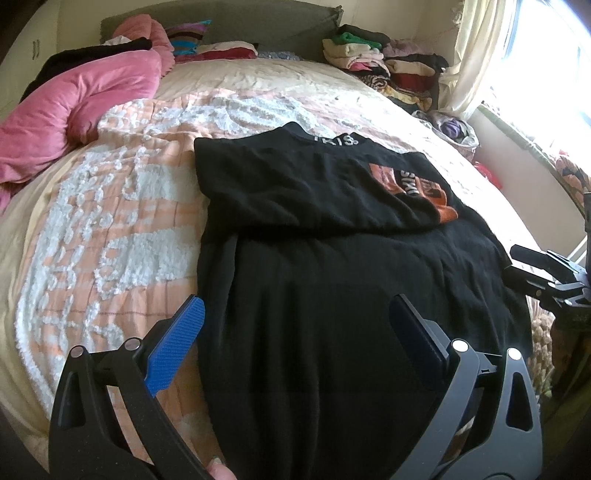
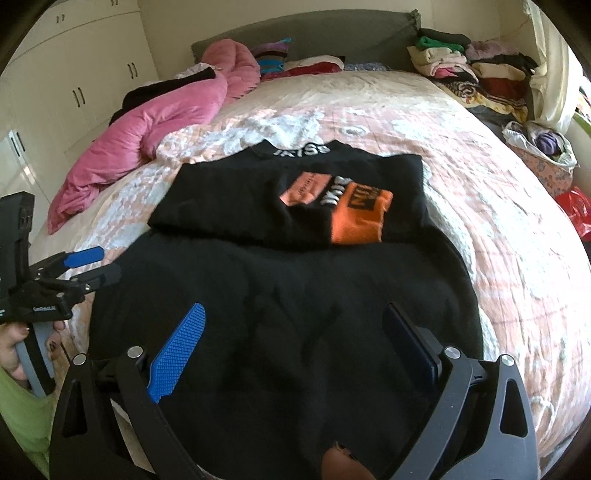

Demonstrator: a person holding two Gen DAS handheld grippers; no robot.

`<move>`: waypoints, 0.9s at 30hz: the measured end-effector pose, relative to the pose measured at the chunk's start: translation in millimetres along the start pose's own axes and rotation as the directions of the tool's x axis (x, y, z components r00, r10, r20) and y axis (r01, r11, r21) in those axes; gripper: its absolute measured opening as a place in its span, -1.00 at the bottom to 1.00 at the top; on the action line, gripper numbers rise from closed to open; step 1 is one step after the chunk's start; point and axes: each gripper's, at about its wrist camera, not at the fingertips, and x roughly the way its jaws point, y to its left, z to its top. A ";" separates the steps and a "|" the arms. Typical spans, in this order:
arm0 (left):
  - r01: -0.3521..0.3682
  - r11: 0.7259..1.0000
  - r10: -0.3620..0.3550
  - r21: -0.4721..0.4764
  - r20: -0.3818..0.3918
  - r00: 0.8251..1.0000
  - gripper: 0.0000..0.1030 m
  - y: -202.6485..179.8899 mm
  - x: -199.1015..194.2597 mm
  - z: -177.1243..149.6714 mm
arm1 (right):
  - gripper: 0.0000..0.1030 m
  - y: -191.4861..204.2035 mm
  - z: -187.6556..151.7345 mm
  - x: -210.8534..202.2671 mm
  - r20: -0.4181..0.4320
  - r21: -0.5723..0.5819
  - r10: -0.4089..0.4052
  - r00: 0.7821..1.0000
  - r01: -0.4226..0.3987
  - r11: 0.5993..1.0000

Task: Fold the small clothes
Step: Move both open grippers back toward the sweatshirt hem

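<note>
Black sweater is lying flat on the bedspread, long axis running from hem near the cameras to collar toward the headboard, sleeves folded across. Left gripper and right gripper are hovering with jaws spread, gripping nothing.

bright window glare at right; fisheye edges bend, slightly soft.

A black shirt lies spread on the bed, its sleeves folded in across the chest. The left gripper hovers over the near hem, jaws wide apart. The right gripper sits at the shirt's right edge.
</note>
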 end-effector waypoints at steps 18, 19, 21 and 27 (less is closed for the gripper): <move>-0.045 0.999 0.045 -0.022 -0.038 0.998 0.82 16.1 -9.8 -30.5 | 0.87 -28.3 -27.2 -14.2 -0.031 0.059 -0.053 0.998 0.054 0.997; -0.047 0.999 0.046 -0.023 -0.039 0.998 0.82 17.0 -10.4 -31.8 | 0.87 -29.0 -28.5 -15.3 -0.033 0.060 -0.054 0.998 0.056 0.997; -0.050 0.998 0.049 -0.026 -0.045 0.998 0.82 18.9 -11.2 -34.9 | 0.87 -30.5 -31.9 -16.6 -0.037 0.062 -0.059 0.998 0.061 0.996; -0.045 0.998 0.042 -0.046 -0.063 0.997 0.82 26.2 -13.1 -42.4 | 0.87 -36.0 -39.2 -16.9 -0.058 0.079 -0.074 0.996 0.079 0.994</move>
